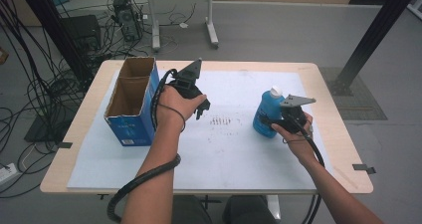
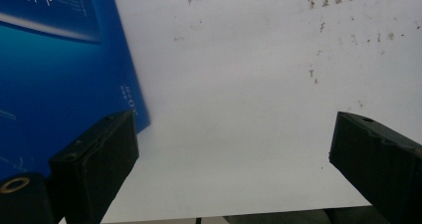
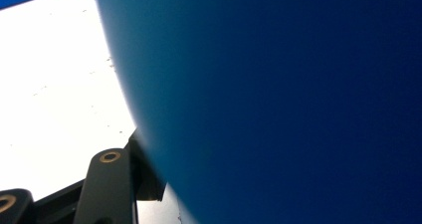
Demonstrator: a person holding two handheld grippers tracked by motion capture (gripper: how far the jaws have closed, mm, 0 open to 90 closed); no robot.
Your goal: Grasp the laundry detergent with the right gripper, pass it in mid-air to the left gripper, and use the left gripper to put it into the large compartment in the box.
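A blue bottle (image 1: 263,109) with a white cap stands upright at the right of the white mat (image 1: 234,154). My right gripper (image 1: 271,122) is shut on its lower body. In the right gripper view the bottle (image 3: 278,99) presses against the left finger (image 3: 147,176), and the other finger is hidden behind it. My left gripper (image 1: 201,107) hovers open just right of an open-topped blue cardboard box (image 1: 130,102). In the left gripper view the gripper (image 2: 234,139) holds nothing, with the box's wall (image 2: 59,74) beside its left jaw.
The box has two brown compartments with nothing visible inside. Dark specks (image 1: 224,120) mark the mat between the grippers. The wooden table (image 1: 343,149) ends close behind the box. Cables and a desk frame (image 1: 154,30) stand on the floor beyond.
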